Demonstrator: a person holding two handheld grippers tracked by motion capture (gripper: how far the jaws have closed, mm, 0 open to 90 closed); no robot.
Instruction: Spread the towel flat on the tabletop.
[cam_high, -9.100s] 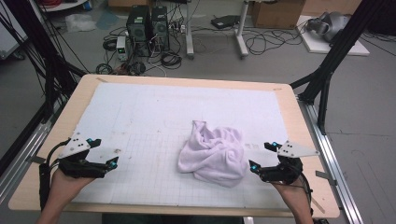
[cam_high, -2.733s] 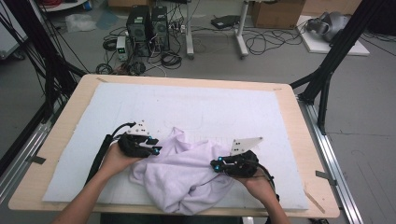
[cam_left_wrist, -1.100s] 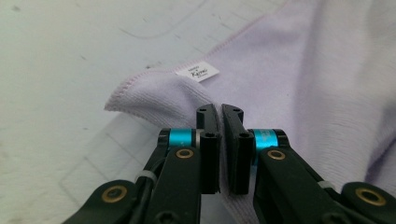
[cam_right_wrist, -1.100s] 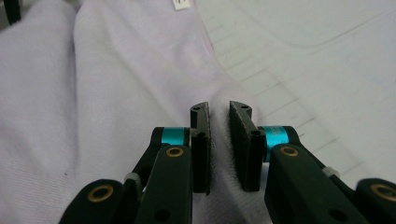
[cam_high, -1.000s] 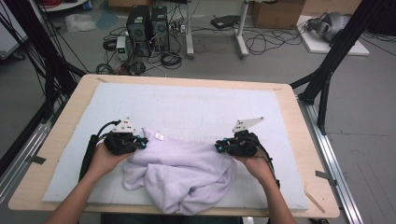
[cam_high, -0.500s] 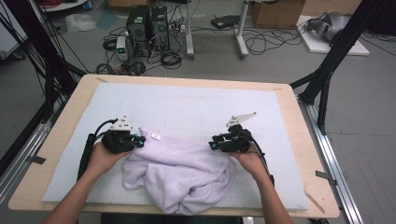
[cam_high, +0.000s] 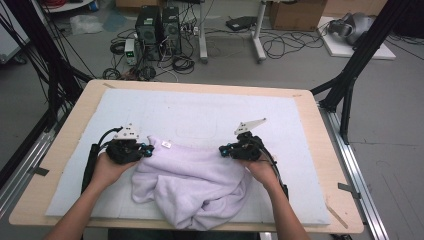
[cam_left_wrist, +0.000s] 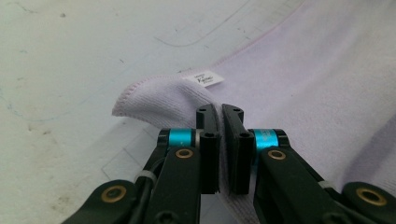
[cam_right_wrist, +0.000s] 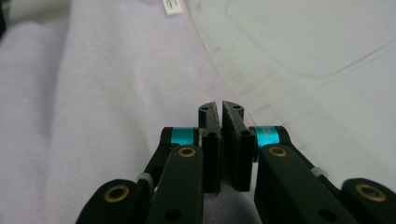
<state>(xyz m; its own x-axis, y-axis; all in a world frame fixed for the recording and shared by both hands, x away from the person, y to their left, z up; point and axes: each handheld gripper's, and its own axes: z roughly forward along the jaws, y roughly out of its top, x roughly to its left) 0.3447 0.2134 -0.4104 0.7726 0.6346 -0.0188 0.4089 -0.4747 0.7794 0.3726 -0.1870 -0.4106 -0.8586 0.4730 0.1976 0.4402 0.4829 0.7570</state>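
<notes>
I see no containers on the table (cam_high: 320, 165), just a white mat (cam_high: 210, 115) with a lilac towel (cam_high: 192, 182) bunched on its near half. The towel's far edge runs between my two grippers; the rest sags in folds toward the near table edge. My left gripper (cam_high: 148, 148) has its jaws pinched together on the towel's far-left corner, beside the small white tag (cam_left_wrist: 202, 78). My right gripper (cam_high: 223, 149) has just been closing, and its jaws now clamp the far edge of the towel on the right. The mat beyond the towel is bare. Off the table, computer towers (cam_high: 159, 25) and cables (cam_high: 280, 42) lie on the floor.
</notes>
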